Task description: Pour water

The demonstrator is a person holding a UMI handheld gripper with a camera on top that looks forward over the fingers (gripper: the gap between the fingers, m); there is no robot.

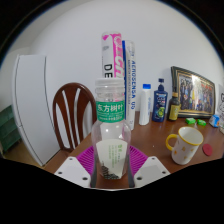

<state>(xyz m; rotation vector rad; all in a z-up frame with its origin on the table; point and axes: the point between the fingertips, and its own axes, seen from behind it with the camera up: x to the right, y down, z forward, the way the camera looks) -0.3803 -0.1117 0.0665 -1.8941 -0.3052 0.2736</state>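
My claw (pixel 111 172) clamps a clear, green-labelled plastic bottle (pixel 111 125), upright between both pads. The white ceramic mug (pixel 185 146) stands on the counter (pixel 155 135) ahead, rightward.

bottle (pixel 111 108): clear plastic; green label with white characters; white cap
cup (pixel 111 165): clear, below the bottle, between the pads
pads (pixel 88 160): magenta, ridged, either side of the cup
fingers (pixel 70 170): white with black edges
mug (pixel 186 146): cream, right of the bottle
table (pixel 160 150): brown wood
chair (pixel 72 112): dark reddish-brown wood, left of the bottle
tubes (pixel 117 60): white with pink and dark lettering, behind the bottle
wall (pixel 60 30): white
frame (pixel 192 90): dark, gold-edged, far right of the bottle
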